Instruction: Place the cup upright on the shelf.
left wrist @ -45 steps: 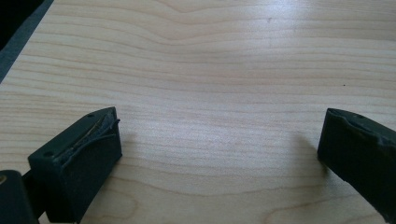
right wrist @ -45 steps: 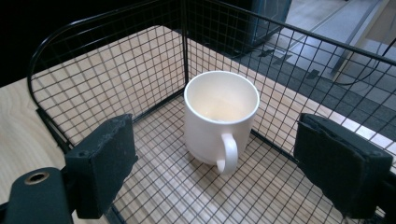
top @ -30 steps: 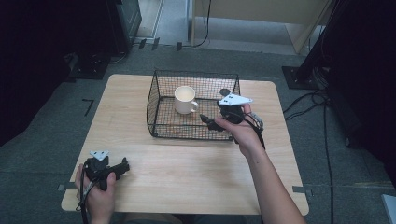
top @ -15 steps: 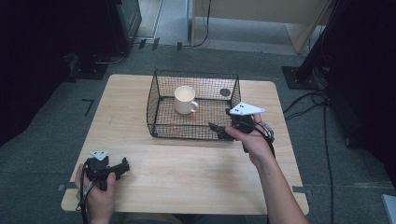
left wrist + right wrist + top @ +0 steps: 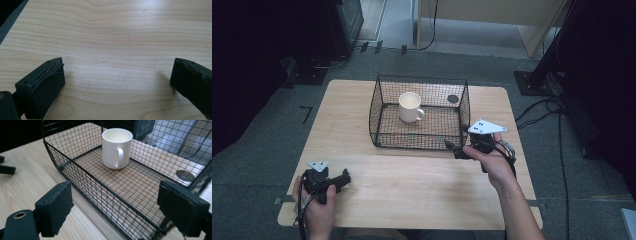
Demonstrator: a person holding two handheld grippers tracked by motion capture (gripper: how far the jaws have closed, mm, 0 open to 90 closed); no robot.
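High view: my left gripper (image 5: 343,179) rests wide open and empty on the table (image 5: 412,190). Centre, the mug (image 5: 410,107) stands upright inside the wire basket (image 5: 419,142). My right gripper (image 5: 452,148), open and empty, is nearer, the mug ahead beyond the basket's near wall.

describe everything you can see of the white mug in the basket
The white mug is a plain, glossy, ceramic-looking cylinder with one loop handle, which in the high view points toward the near right. It stands upright with its mouth open; the inside looks pale and seems empty. It sits on the mesh floor of the black wire basket, toward the back left, apart from the walls. Only the basket floor touches it; the right tongs are open, outside the near wall.
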